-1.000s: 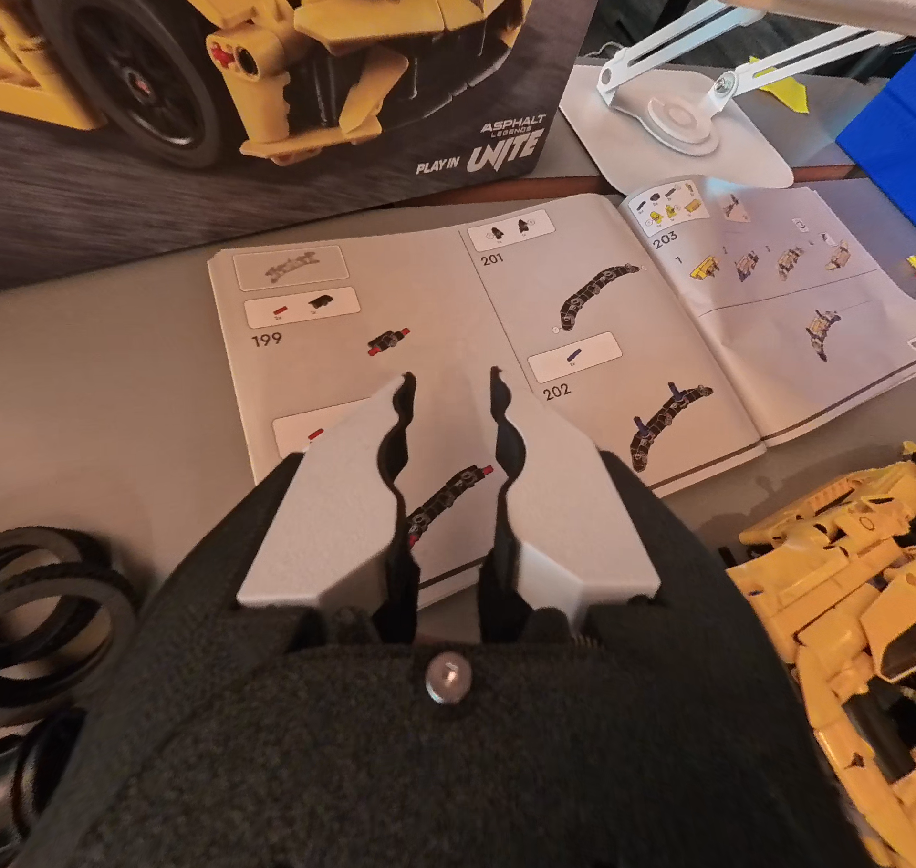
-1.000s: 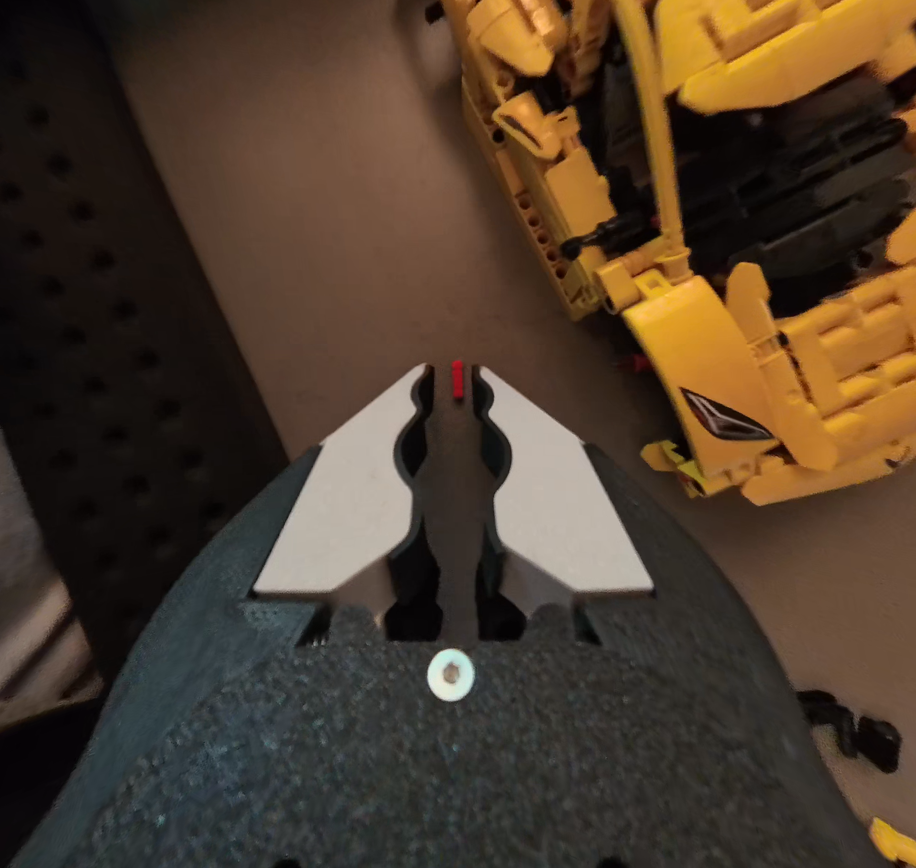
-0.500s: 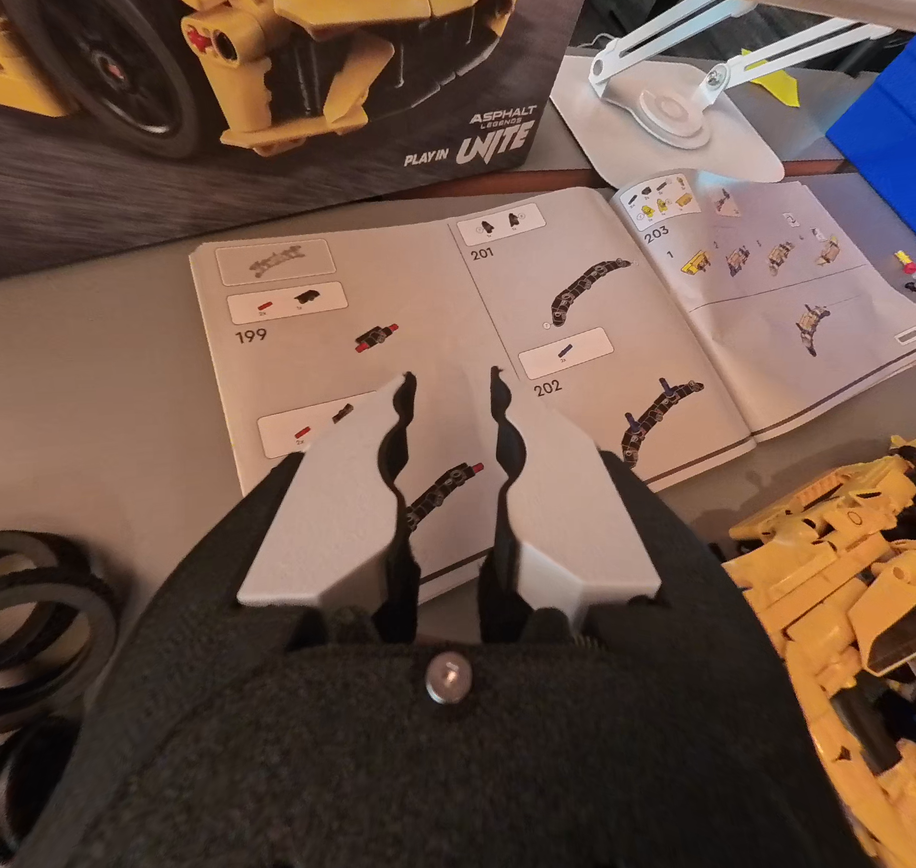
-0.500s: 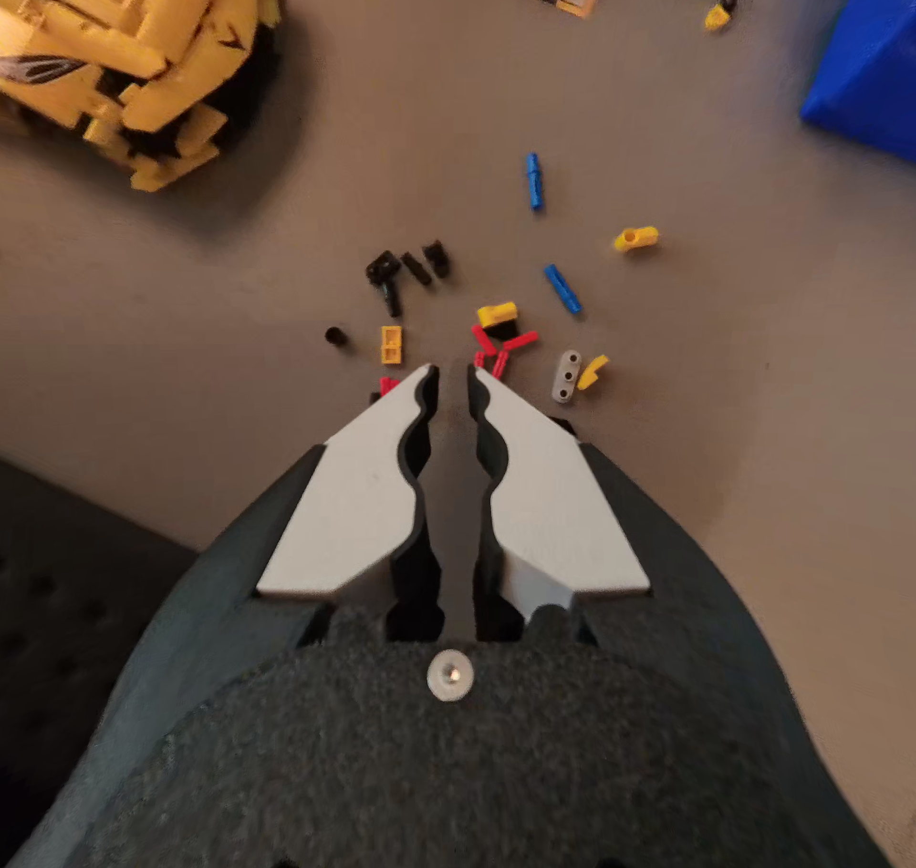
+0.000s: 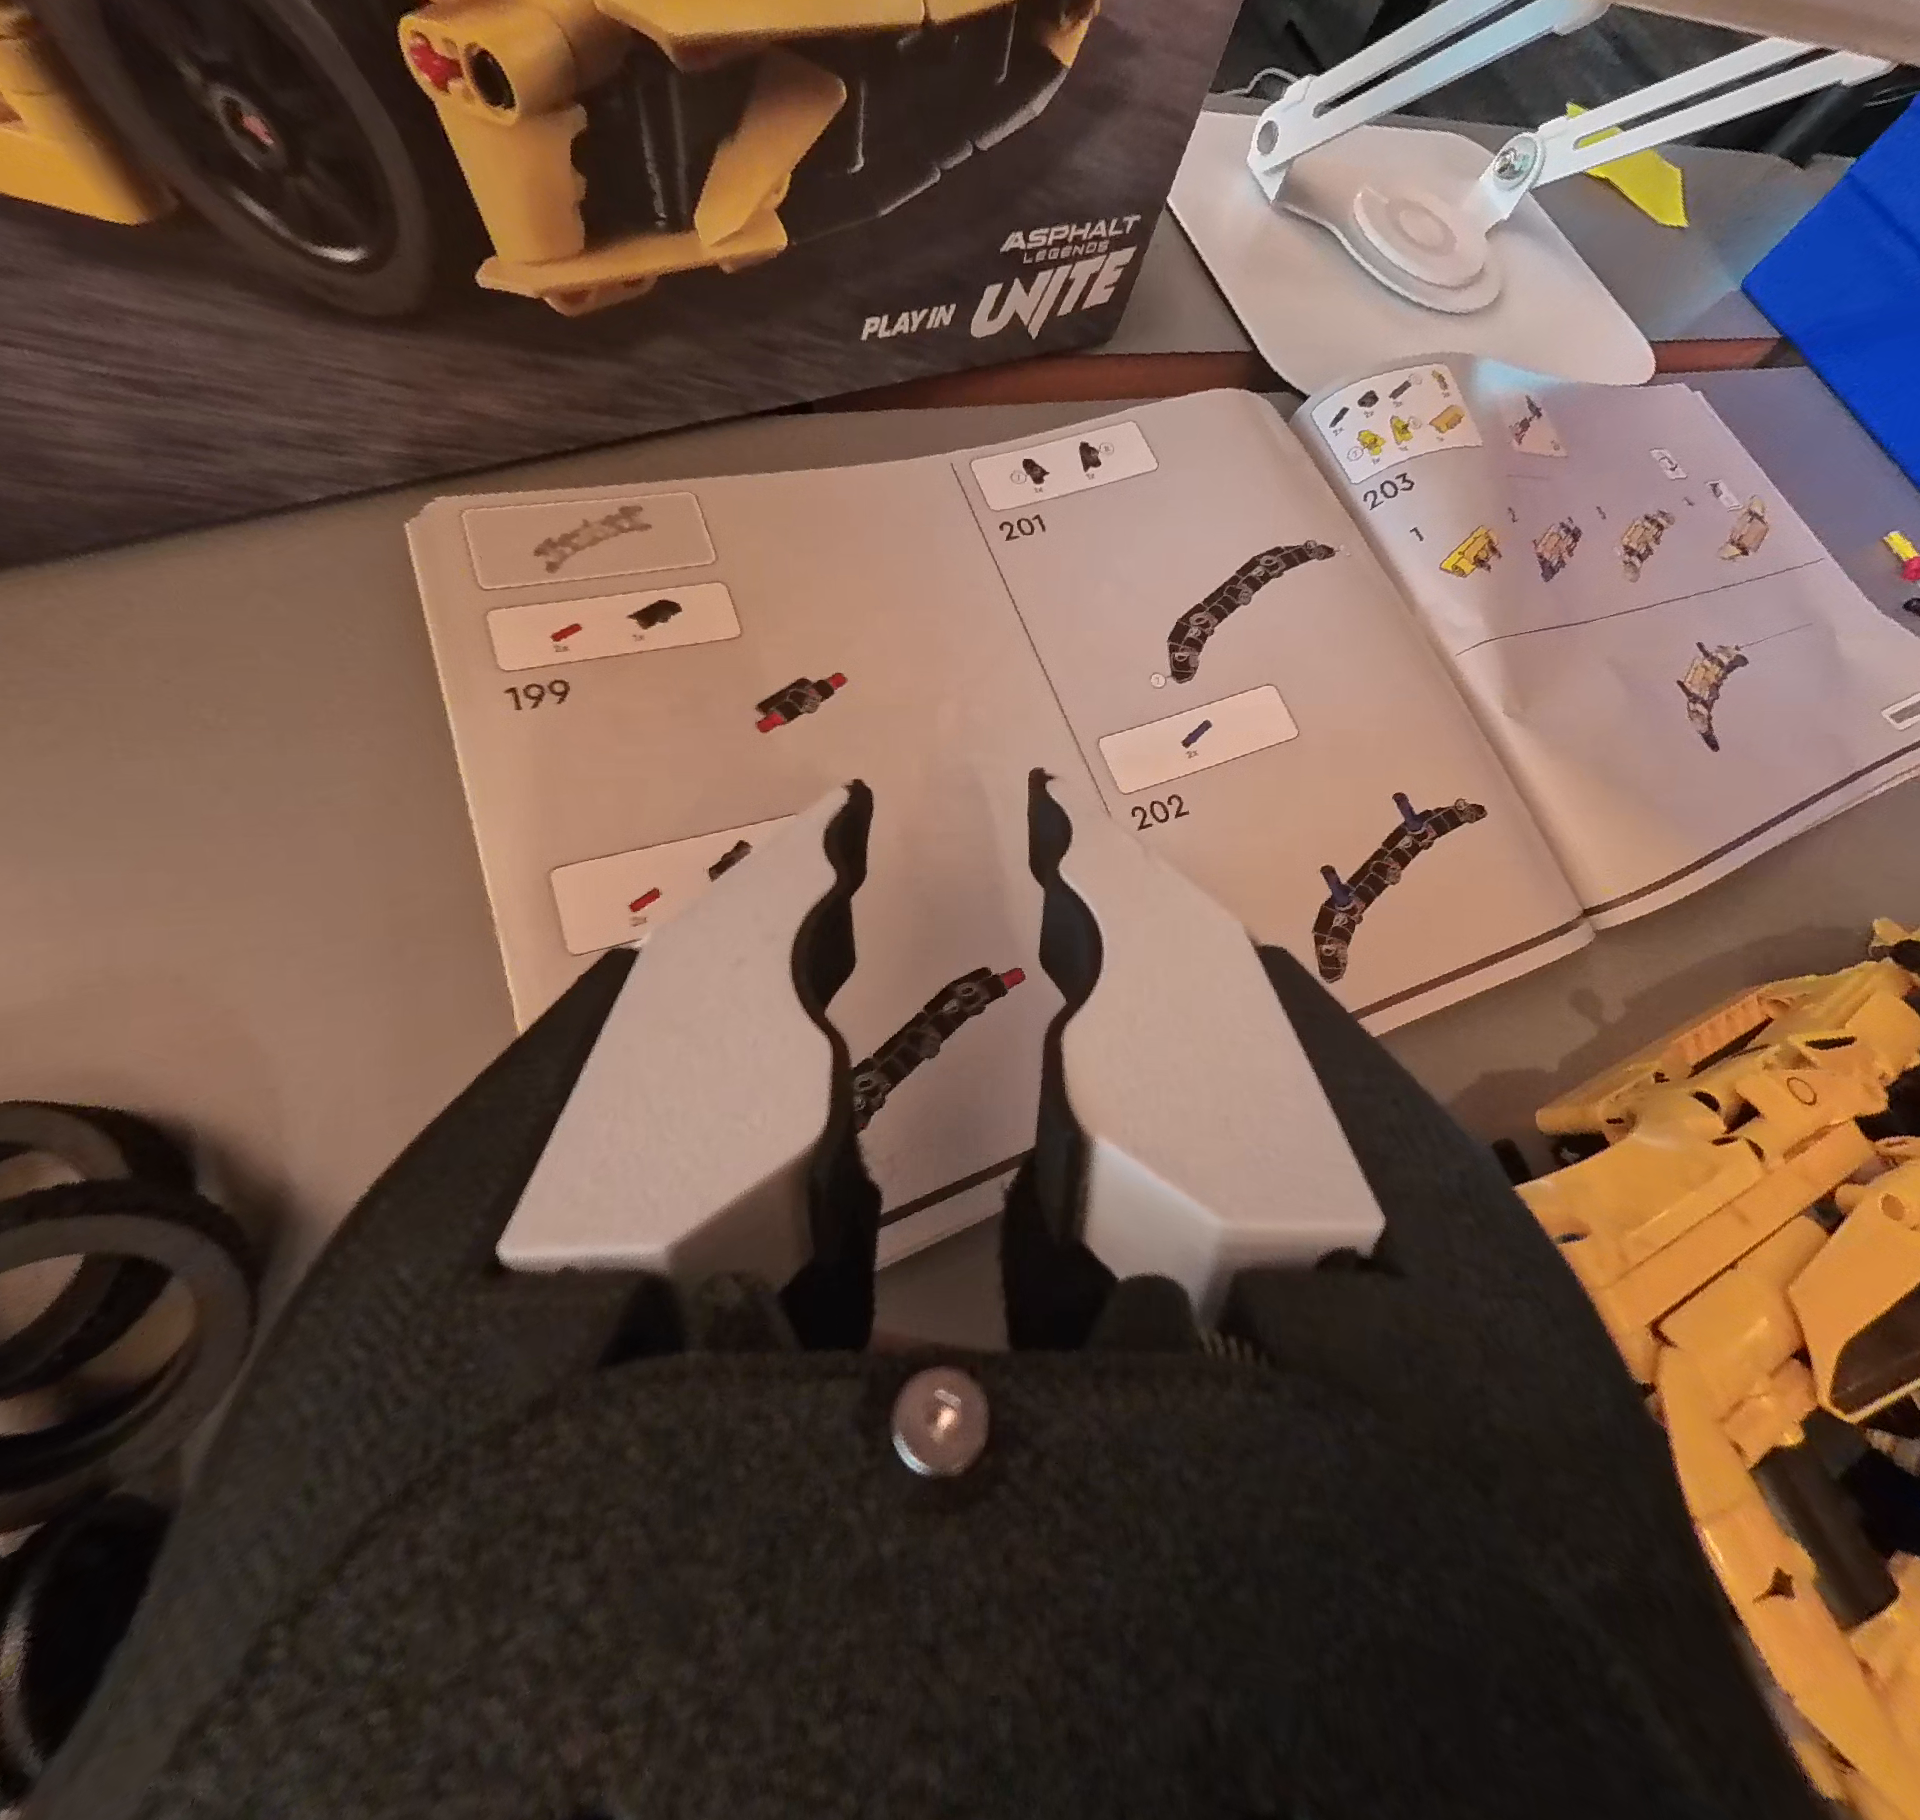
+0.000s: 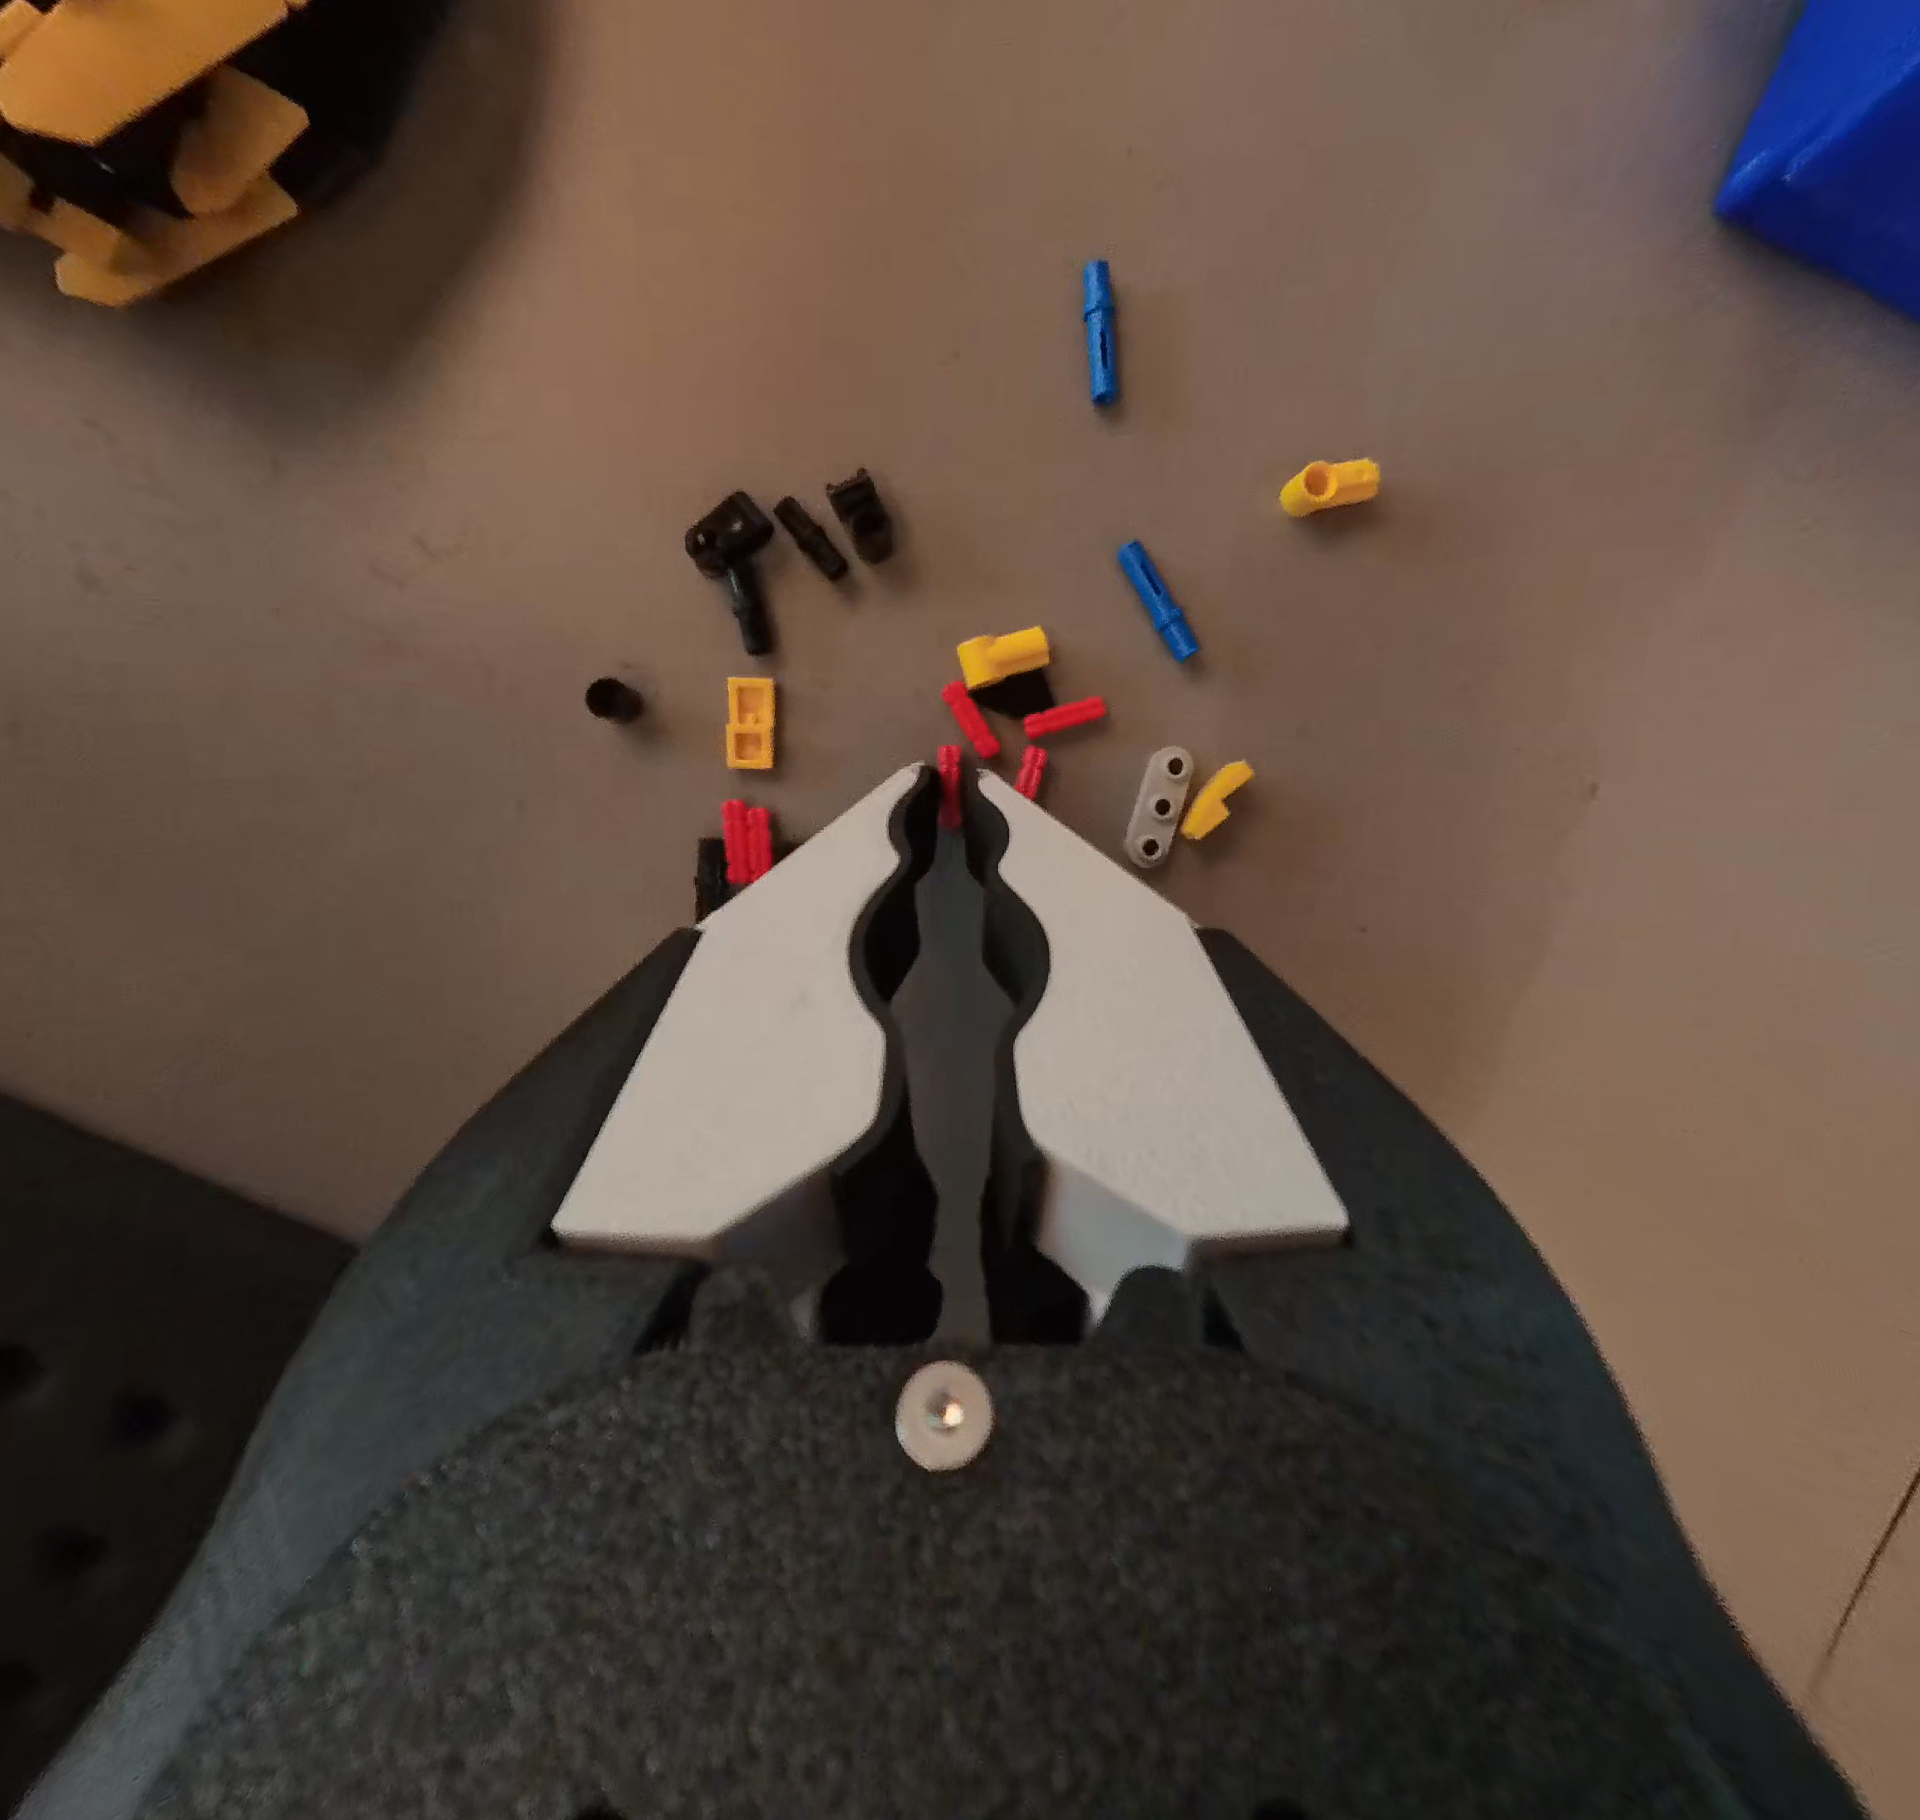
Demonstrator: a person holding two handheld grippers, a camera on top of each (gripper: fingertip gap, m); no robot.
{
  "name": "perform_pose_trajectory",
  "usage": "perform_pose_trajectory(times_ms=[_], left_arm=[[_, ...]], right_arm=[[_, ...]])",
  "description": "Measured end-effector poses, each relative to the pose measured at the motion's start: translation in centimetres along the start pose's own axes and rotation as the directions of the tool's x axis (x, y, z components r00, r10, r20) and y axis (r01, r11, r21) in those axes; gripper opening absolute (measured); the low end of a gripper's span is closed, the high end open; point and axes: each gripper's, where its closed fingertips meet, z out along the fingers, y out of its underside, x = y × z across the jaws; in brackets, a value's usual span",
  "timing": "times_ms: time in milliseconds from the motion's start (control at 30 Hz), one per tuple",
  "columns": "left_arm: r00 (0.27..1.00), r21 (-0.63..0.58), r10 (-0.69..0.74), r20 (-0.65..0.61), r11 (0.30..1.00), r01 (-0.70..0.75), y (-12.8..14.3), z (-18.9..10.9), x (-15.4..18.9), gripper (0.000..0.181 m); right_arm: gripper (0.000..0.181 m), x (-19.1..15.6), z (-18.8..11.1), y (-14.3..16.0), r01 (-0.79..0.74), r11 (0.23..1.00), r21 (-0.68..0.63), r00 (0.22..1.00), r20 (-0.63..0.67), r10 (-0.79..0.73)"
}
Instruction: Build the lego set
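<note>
From the left wrist, the left gripper point(image 5: 945, 783) hangs empty, jaws parted, over the open paper instruction booklet point(image 5: 935, 627); bare grey desk point(image 5: 208, 783) lies leftward.

From the right wrist, the right gripper point(image 6: 951, 783) is nearly closed, pinching a small red plastic pin point(image 6: 950, 778) among loose pieces; the half-built yellow brick car point(image 6: 135, 97) is cut off top-left.

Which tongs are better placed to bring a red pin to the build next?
The right tongs. They look closed on a red pin at their tips, over the loose parts on the table. The left tongs are open and empty above the instruction booklet.
</note>
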Motion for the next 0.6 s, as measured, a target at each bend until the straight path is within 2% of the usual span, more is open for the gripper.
perform_pose_trajectory(times_ms=[100,167,267,367,467,600], left_arm=[[1.000,0.000,0.002,0.000,1.000,-0.002,0.0,0.0,0.0,0.030],[1.000,0.000,0.003,0.000,1.000,-0.003,0.0,0.0,0.0,0.031],[1.000,-0.002,0.003,0.006,1.000,-0.003,0.0,0.0,-0.1,0.030],[1.000,-0.002,-0.006,0.004,1.000,0.006,0.1,0.0,-0.3,0.030],[1.000,0.005,-0.010,0.001,1.000,0.010,-0.1,-0.2,-0.2,0.030],[1.000,0.010,-0.011,0.006,1.000,0.011,-0.3,-0.3,-0.5,0.031]], right_arm=[[0.004,-0.3,-0.3,-0.4,0.029,1.000,-0.004,1.000,-0.006,-0.029],[0.004,-1.8,-1.0,-1.8,0.067,0.997,0.041,0.997,0.032,-0.068],[0.004,-8.0,-1.7,-4.3,0.179,0.977,0.119,0.956,0.214,-0.201],[0.004,-16.7,-1.9,-5.2,0.289,0.941,0.174,0.826,0.452,-0.337],[0.004,-20.8,-0.8,-4.9,0.421,0.890,0.173,0.757,0.474,-0.450],[0.004,-22.5,0.0,-4.6,0.466,0.868,0.170,0.733,0.475,-0.486]])
